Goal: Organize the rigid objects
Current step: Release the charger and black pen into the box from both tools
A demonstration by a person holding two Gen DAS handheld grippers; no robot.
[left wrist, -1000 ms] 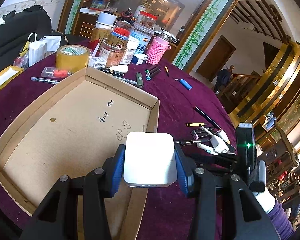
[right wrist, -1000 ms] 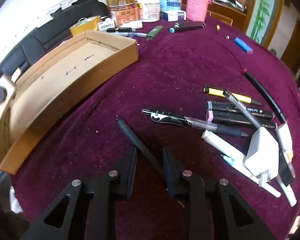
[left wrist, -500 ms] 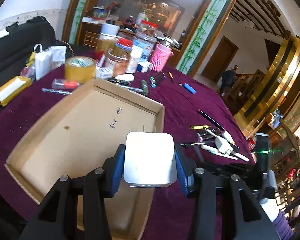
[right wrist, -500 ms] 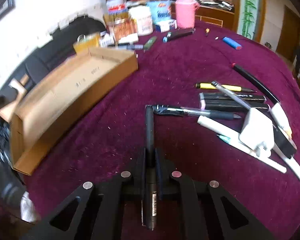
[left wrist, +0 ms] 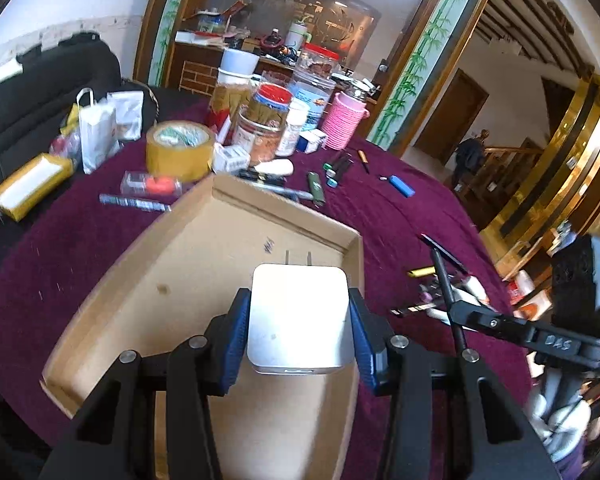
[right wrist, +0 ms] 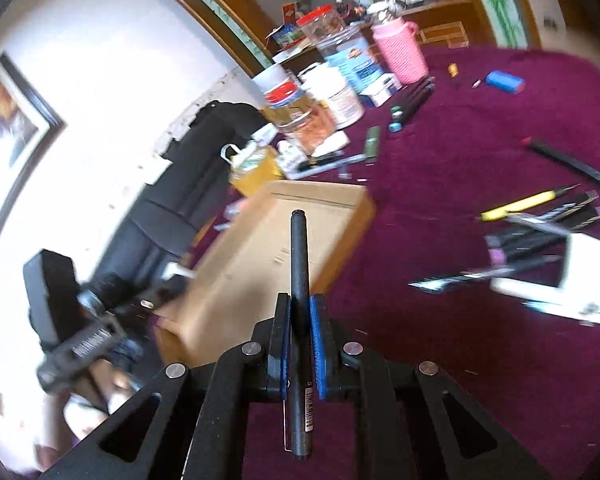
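- Left gripper (left wrist: 298, 322): jaws clamped on the white charger (left wrist: 298, 320) across its two flat sides. It's held above the near end of the cardboard tray (left wrist: 100, 308), not touching the floor of it.
- Charger handling, my read: rigid plastic block, light, smooth shell so somewhat slippery. Broad flat faces are the right place to grip, which is where the pads sit. Not fragile, though the prongs are the part to spare on contact.
- Charger orientation: two plug prongs point away from the camera, toward the tray's far wall. Body nearly square, no strong long axis.
- Right gripper (right wrist: 300, 344): jaws closed on the black pen (right wrist: 300, 256), grip near one end, so most of the barrel sticks out forward.
- Pen handling, my read: stiff, light, round barrel. May pivot in the pads with that overhang; a mid-barrel grip would be steadier.
- Pen orientation: long axis runs in line with the fingers, free end pointing at the tray. It's clear of the purple tablecloth (right wrist: 460, 184).
- Loose pens and a second white adapter (right wrist: 588, 268) lie on the cloth to the right.
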